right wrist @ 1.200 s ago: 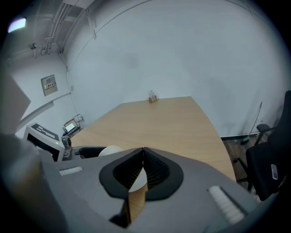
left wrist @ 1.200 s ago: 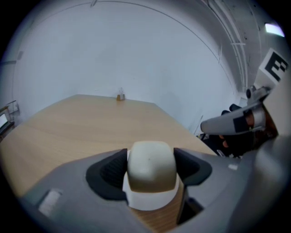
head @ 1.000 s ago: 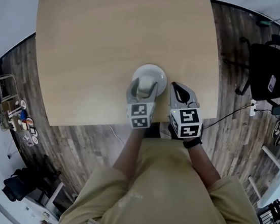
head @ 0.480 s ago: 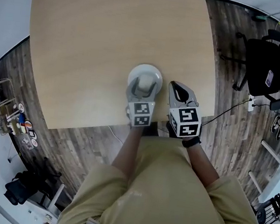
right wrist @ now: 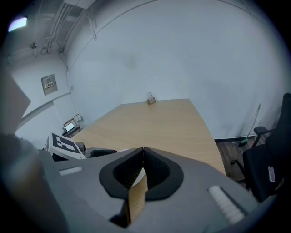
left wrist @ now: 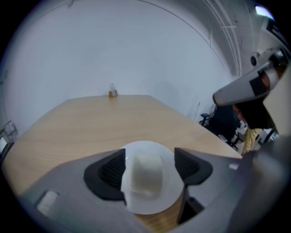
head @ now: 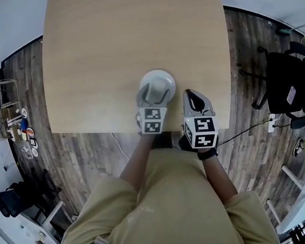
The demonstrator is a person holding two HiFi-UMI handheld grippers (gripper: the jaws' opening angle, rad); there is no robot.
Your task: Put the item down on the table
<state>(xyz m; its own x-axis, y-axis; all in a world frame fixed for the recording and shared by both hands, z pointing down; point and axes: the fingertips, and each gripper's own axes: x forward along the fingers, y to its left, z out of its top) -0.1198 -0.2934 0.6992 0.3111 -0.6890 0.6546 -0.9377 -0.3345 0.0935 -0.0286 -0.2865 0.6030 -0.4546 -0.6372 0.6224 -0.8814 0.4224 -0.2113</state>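
Observation:
A white hat-shaped item [head: 158, 83], a round brim with a raised dome [left wrist: 144, 173], lies on the light wooden table [head: 124, 37] near its front edge. My left gripper [head: 156, 95] straddles the dome from the near side. It is open: the left pad [left wrist: 110, 171] is up against the dome, and a strip of brim shows before the right pad [left wrist: 189, 165]. My right gripper [head: 196, 100] hovers just to the right of the item, shut with nothing between its pads [right wrist: 150, 164].
The table's front edge runs right beneath both grippers. A small holder [left wrist: 112, 92] stands at the table's far end. A black office chair [head: 294, 81] and a cable [head: 249, 125] are on the wood floor at right; a cluttered cart [head: 5, 116] at left.
Only the head view has shifted slightly. The left gripper stays around the white item and the right gripper stays shut beside it.

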